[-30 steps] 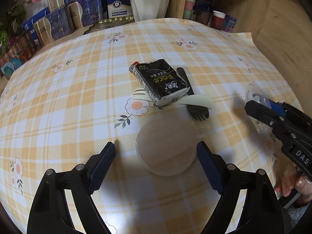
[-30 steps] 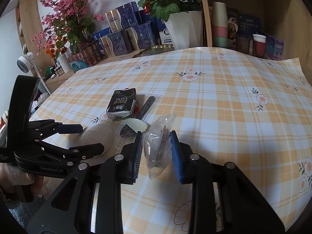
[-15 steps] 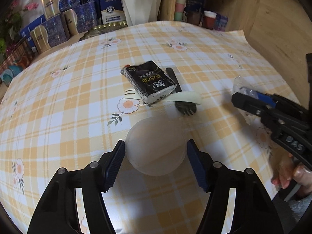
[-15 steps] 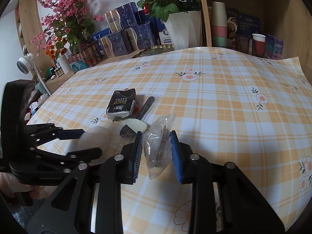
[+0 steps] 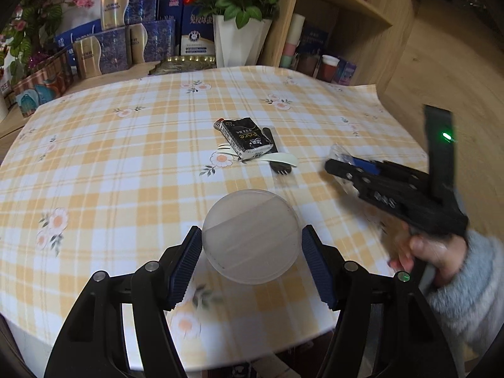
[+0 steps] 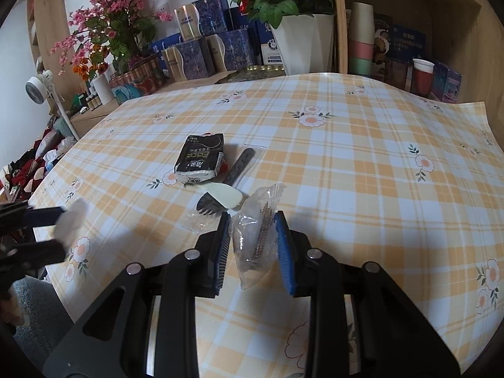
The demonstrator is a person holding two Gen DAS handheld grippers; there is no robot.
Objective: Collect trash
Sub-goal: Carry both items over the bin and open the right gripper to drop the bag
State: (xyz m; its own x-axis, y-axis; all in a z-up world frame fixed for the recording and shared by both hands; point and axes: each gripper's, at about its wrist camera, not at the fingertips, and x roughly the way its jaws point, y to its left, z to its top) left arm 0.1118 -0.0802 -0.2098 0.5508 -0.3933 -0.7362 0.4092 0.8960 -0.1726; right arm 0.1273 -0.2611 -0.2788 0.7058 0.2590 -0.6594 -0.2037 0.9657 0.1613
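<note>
Left hand-held gripper (image 5: 252,260): pads clamped on round frosted lid (image 5: 251,236), raised above bench (image 5: 126,163).
Right hand-held gripper (image 6: 255,245): closed on clear bag (image 6: 256,236).
On bench: black packet (image 5: 245,138), fork (image 5: 277,163).

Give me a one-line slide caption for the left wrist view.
Left hand-held gripper grips a translucent round lid above the checked tablecloth, tissue pack beyond.
</note>
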